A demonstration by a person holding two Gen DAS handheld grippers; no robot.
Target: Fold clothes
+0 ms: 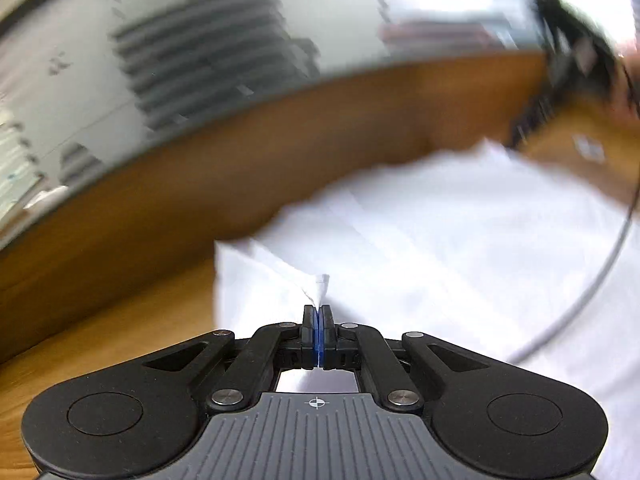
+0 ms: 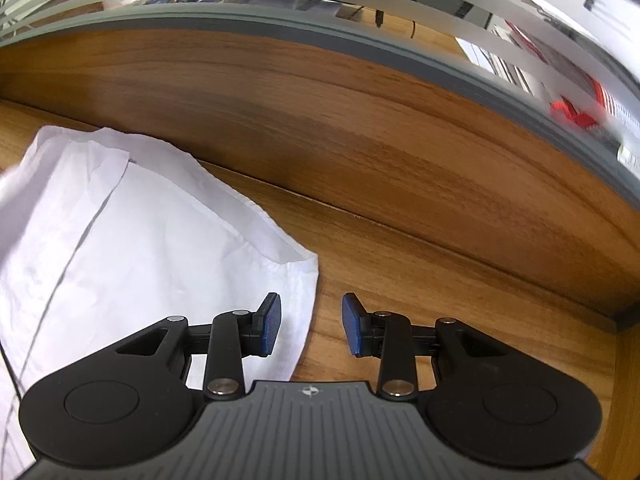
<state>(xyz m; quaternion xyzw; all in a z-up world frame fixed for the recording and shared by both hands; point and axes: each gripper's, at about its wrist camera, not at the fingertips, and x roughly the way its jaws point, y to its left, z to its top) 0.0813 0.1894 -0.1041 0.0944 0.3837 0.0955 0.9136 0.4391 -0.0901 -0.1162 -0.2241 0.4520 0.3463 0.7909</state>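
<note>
Wooden table (image 2: 400, 280): left gripper (image 1: 319, 312) pinches white garment (image 1: 440, 240) corner, cloth stretching far-right; right gripper (image 2: 311, 322) half-open, empty, straddling its right edge.

Black linkage arms with silver rivets on left gripper (image 1: 318, 316) and right gripper (image 2: 311, 320); blue ribbed pads (image 2: 271, 322); grey ribbed housing (image 2: 310, 432) bearing a small white crosshair mark.
</note>
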